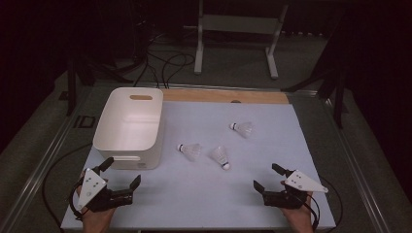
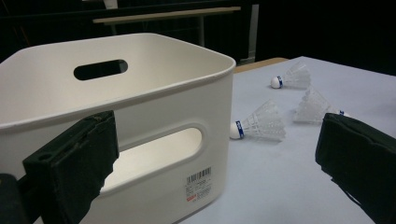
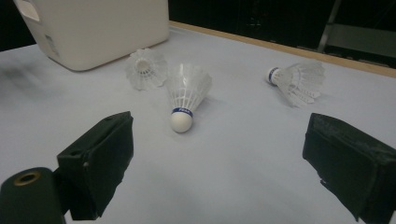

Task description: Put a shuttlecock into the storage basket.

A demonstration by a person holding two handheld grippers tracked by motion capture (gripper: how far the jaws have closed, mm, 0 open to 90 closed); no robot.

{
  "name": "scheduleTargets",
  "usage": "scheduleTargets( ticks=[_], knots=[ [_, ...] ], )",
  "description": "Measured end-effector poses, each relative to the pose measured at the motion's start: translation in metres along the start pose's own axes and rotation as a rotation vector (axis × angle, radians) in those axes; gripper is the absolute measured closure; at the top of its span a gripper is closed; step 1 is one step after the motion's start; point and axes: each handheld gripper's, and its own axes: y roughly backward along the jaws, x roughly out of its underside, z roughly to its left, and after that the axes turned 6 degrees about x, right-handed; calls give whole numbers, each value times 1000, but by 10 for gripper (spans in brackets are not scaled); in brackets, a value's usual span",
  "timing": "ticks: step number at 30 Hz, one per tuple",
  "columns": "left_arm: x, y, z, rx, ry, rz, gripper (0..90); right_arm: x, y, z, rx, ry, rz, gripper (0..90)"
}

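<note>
Three white plastic shuttlecocks with blue-banded cork tips are lying on the pale blue table top, out in the open and well ahead of both grippers.

The left gripper is resting at the near left corner of the table, in the person's left hand. Its black jaws are standing wide apart with nothing between them. In the left gripper view the jaws are framing the white rectangular plastic bin with cut-out handles, which is sitting just ahead of them and close to the left jaw. The bin's near wall is carrying a barcode label.

The right gripper is sitting at the near right edge of the table in the person's right hand. Its jaws are also gaping as wide as they go, gripping nothing. In the right gripper view the middle shuttlecock is lying ahead of the gap between the jaws, a little nearer the left one, with its cork tip pointing back toward the gripper. It is not touching either jaw.

The left shuttlecock is lying just beside the bin's right wall, cork pointing toward the bin. It is near the middle shuttlecock but apart from it. The far shuttlecock is lying farther back on the table, well apart from the other two and from both grippers.
</note>
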Motion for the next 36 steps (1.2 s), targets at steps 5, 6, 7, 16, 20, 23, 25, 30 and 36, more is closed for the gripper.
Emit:
scheduleTargets(
  ticks=[5,6,7,16,20,23,25,30,36],
  knots=[
    [1,1,-1,-22,-12,-13,0,0,0,-2,4,-10,-1,88],
    [1,2,-1,-27,-11,-14,0,-1,0,-2,13,-13,2,88],
    [1,2,-1,-27,-11,-14,0,-1,0,-2,13,-13,2,88],
    [3,1,-1,-37,5,-19,0,-6,-1,-5,4,-25,17,87],
    [4,1,0,-33,6,-10,0,-9,0,-9,4,-44,19,78],
    [4,0,-1,-32,-8,-2,0,-12,1,-11,15,-63,23,78],
    [4,0,-1,-31,-9,0,0,-14,1,-11,7,-74,23,78],
    [4,-1,0,-19,-8,10,0,-18,-1,-10,17,-69,39,78],
    [4,-1,1,-23,-8,13,0,-22,0,-10,24,-72,44,78]
  ],
)
